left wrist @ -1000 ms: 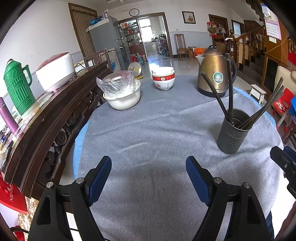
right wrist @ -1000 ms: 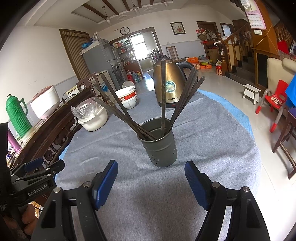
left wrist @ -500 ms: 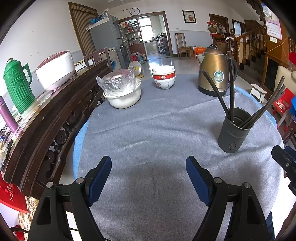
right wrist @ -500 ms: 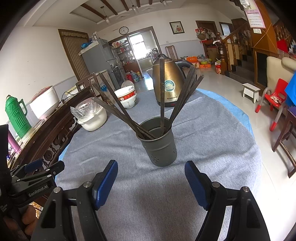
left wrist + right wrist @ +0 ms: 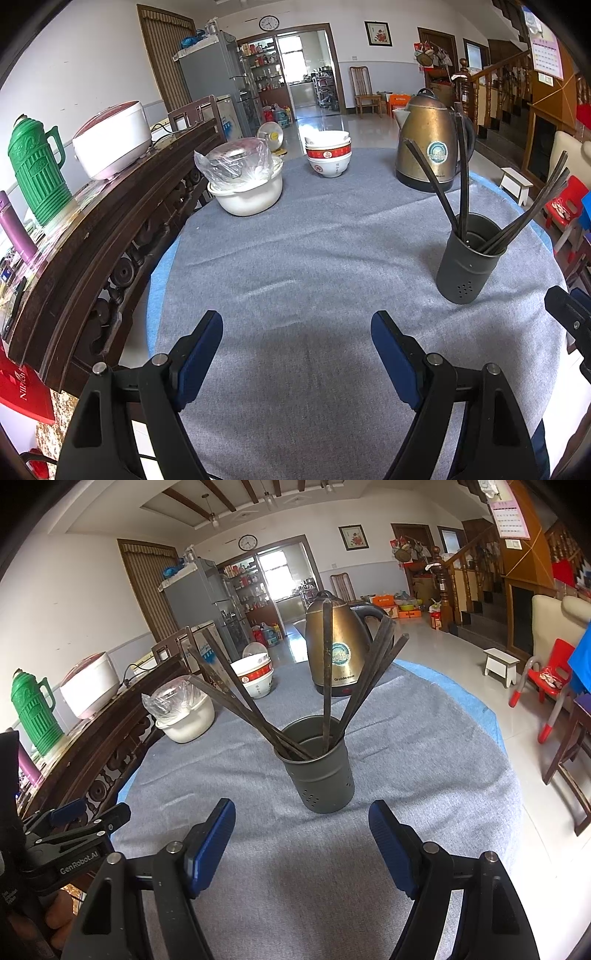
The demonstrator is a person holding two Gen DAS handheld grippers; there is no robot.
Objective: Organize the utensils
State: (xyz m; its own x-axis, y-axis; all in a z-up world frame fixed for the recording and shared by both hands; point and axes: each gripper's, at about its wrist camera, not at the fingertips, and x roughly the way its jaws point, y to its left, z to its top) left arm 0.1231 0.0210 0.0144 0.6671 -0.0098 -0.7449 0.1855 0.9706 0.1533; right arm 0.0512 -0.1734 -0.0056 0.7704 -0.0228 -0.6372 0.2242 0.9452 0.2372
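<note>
A dark grey utensil holder (image 5: 317, 771) stands upright on the grey tablecloth (image 5: 424, 760), with several dark chopsticks (image 5: 327, 672) fanned out of it. My right gripper (image 5: 301, 829) is open and empty, just in front of the holder and not touching it. In the left wrist view the holder (image 5: 467, 264) is at the right with the chopsticks (image 5: 461, 166) in it. My left gripper (image 5: 295, 345) is open and empty over bare cloth (image 5: 295, 240), to the left of the holder. It also shows in the right wrist view (image 5: 70, 834) at the lower left.
A brass kettle (image 5: 430, 147) and stacked red-and-white bowls (image 5: 328, 155) stand at the far side. A white pot covered in plastic (image 5: 245, 184) is at the far left. A dark wooden rail (image 5: 92, 236) runs along the table's left edge, with a rice cooker (image 5: 110, 138) and a green thermos (image 5: 37, 173) on it.
Both grippers have drifted slightly; the holder sits a little lower in the right wrist view. Both stay open and nothing on the table has moved.
</note>
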